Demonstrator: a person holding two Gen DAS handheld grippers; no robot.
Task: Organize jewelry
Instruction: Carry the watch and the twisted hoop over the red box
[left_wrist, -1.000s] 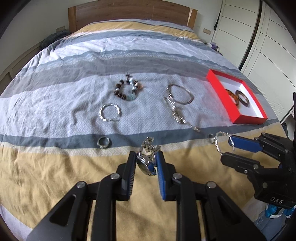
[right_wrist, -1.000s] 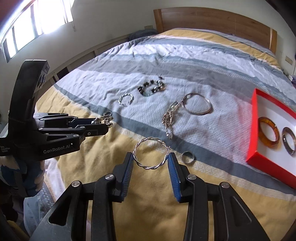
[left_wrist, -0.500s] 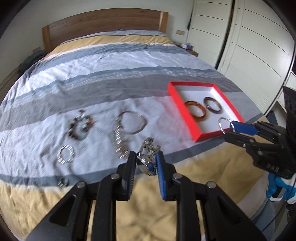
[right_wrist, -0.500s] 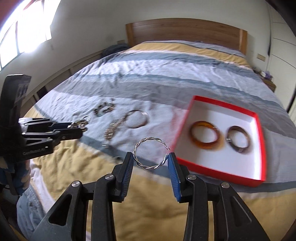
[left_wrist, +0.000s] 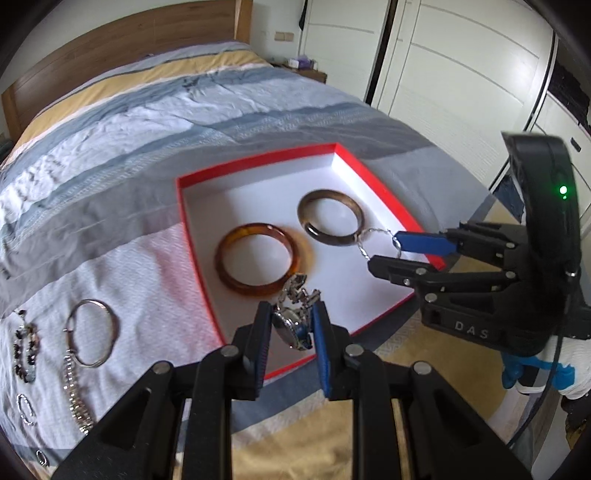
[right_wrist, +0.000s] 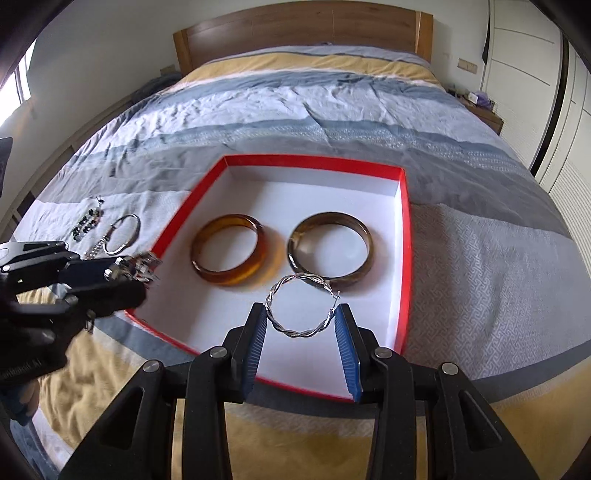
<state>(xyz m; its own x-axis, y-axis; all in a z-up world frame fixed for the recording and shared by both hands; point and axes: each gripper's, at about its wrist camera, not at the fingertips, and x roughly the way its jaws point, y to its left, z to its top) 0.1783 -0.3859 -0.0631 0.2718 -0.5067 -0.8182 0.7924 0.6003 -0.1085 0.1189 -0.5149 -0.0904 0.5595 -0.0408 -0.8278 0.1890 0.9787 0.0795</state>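
Left gripper (left_wrist: 291, 328): you're pinching the watch (left_wrist: 290, 325) over the red box (left_wrist: 192, 221) | right gripper (right_wrist: 301, 321): you're clamping the twisted hoop (right_wrist: 299, 306) across its width, ready for dropping beside the bangles (right_wrist: 229, 254).

- Soft, even daylight fills both views; the bedspread (right_wrist: 369, 110) reads clearly with no hard shadows.
- In the right wrist view a window (right_wrist: 16, 86) far to the gripper's left is blown out to white.
- The white floor of the red box (left_wrist: 258, 173) glares, and the amber bangle (left_wrist: 258, 264) casts an orange glow on it.
- The left gripper (right_wrist: 147, 269) is smeared by motion blur in the right wrist view.
- Fisheye bending curves the headboard (right_wrist: 303, 33); corners go black.
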